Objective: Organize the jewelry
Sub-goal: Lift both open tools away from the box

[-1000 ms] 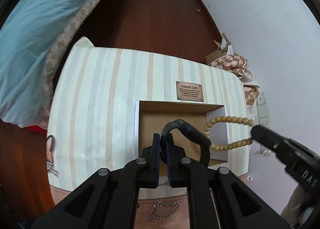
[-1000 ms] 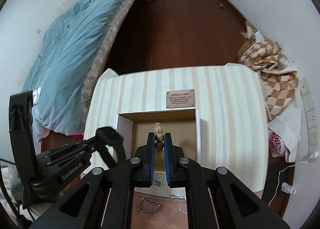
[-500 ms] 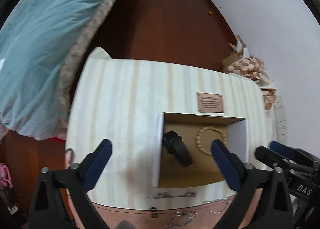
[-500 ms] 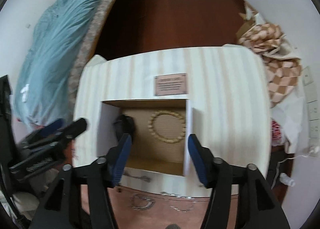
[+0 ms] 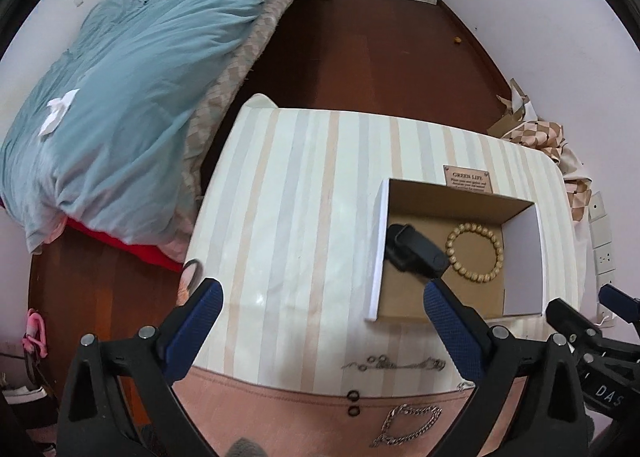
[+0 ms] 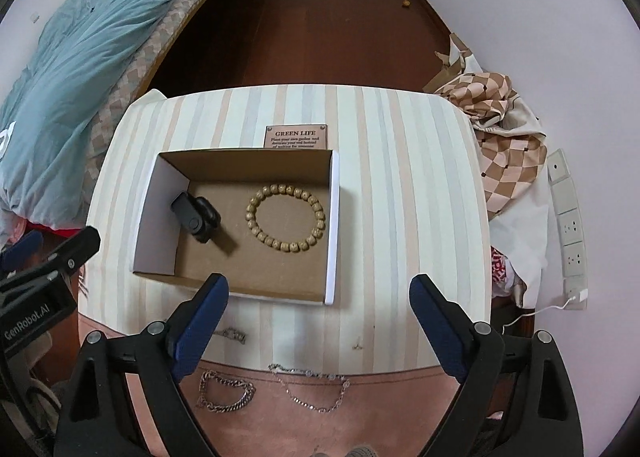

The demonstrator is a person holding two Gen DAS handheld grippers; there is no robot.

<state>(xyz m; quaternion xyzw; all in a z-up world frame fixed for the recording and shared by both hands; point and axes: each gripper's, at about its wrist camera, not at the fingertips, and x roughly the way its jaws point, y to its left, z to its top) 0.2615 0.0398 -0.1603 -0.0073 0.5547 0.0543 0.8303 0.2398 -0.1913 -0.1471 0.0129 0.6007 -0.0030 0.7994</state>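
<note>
Change: a second ago both tongs were clamped, left on the black wristband (image 5: 416, 253), right on the bead bracelet (image 6: 285, 218); both pieces now lie in the cardboard box (image 6: 256, 155)
Left tongs (image 5: 322, 331): wide apart, empty
Right tongs (image 6: 318, 315): opening, nothing between them
Meaning: two pieces stored; chains remain
Right view only: two chains (image 6: 226, 397) on the worktop (image 6: 400, 177), frame bottom
Left view only: small rings (image 5: 353, 403)

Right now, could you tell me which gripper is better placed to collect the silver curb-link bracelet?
Probably the right gripper: its jaws are opening, empty, and the curb-link bracelet lies just below its left finger.
</note>
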